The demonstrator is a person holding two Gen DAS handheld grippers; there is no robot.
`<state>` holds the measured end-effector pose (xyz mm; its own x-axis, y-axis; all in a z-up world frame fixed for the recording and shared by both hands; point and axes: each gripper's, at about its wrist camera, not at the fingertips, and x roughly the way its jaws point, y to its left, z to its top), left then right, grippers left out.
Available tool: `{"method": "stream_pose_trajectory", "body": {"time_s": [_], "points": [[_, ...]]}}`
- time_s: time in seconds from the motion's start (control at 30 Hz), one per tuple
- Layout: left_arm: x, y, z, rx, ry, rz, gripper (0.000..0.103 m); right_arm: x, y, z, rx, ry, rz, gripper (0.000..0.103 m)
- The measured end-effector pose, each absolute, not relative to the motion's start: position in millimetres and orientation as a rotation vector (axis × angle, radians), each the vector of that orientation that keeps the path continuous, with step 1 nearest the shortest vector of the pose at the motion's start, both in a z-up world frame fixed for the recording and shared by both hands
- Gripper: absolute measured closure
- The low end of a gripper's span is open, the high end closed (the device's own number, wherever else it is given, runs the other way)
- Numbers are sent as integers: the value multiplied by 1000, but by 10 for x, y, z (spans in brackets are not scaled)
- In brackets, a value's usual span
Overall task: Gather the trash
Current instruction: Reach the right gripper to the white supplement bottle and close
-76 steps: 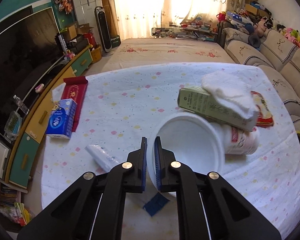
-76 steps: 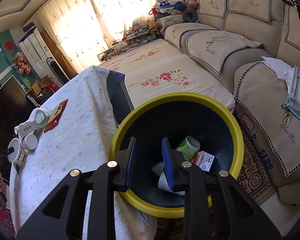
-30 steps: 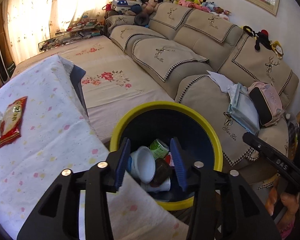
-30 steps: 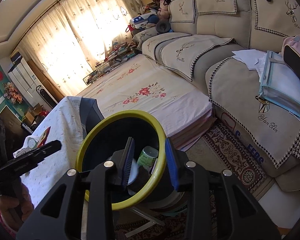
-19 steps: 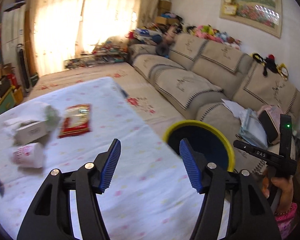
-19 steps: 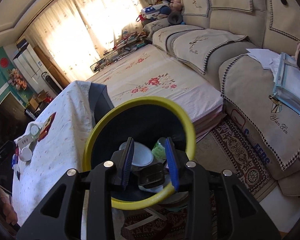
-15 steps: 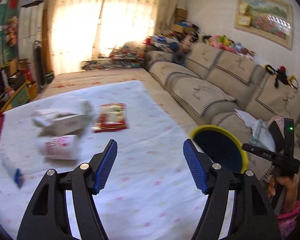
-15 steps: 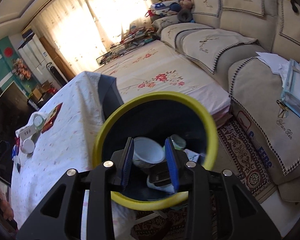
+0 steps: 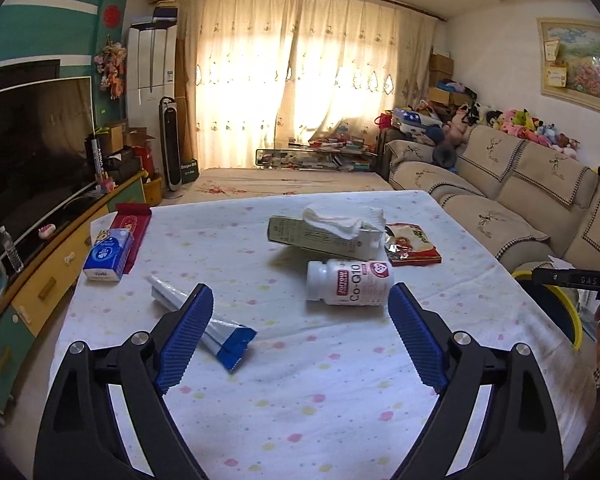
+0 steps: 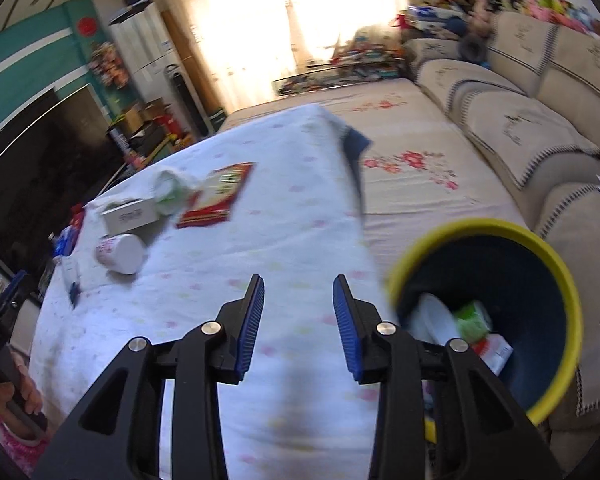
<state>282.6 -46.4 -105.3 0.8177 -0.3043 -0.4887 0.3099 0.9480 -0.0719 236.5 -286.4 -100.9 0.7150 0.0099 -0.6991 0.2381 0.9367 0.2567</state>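
Note:
My left gripper (image 9: 300, 316) is wide open and empty above the table's near part. Ahead of it lie a white Co-Q10 bottle (image 9: 348, 283) on its side, a white-and-blue tube (image 9: 203, 320), a green box (image 9: 320, 238) with a crumpled white tissue (image 9: 340, 218) on it, and a red snack packet (image 9: 412, 245). My right gripper (image 10: 297, 312) is open and empty over the table's edge. The yellow-rimmed bin (image 10: 500, 312) stands to its right, holding a white bowl (image 10: 432, 320) and other trash. The bottle (image 10: 121, 254) and packet (image 10: 215, 194) also show in the right wrist view.
The table (image 9: 320, 380) has a white dotted cloth. A blue tissue pack (image 9: 107, 255) and a red box (image 9: 129, 224) lie at its far left. A TV stand (image 9: 39, 280) runs along the left, a sofa (image 9: 520, 208) along the right. The bin rim (image 9: 556, 300) shows at the table's right.
My left gripper dropped the white bowl into the bin, opened wide and swung back over the table. My right gripper opened wider and swung from the bin toward the table.

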Motion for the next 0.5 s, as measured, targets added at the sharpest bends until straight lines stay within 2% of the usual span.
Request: {"method": "stream_pose_trajectory", "body": {"time_s": [0.23, 0.5], "points": [[2801, -344, -1119, -38, 523, -243, 13, 2918, -2058, -893, 195, 782, 59, 60], [2753, -49, -1031, -121, 484, -139, 12, 3451, -1544, -1043, 18, 817, 3, 60]]}}
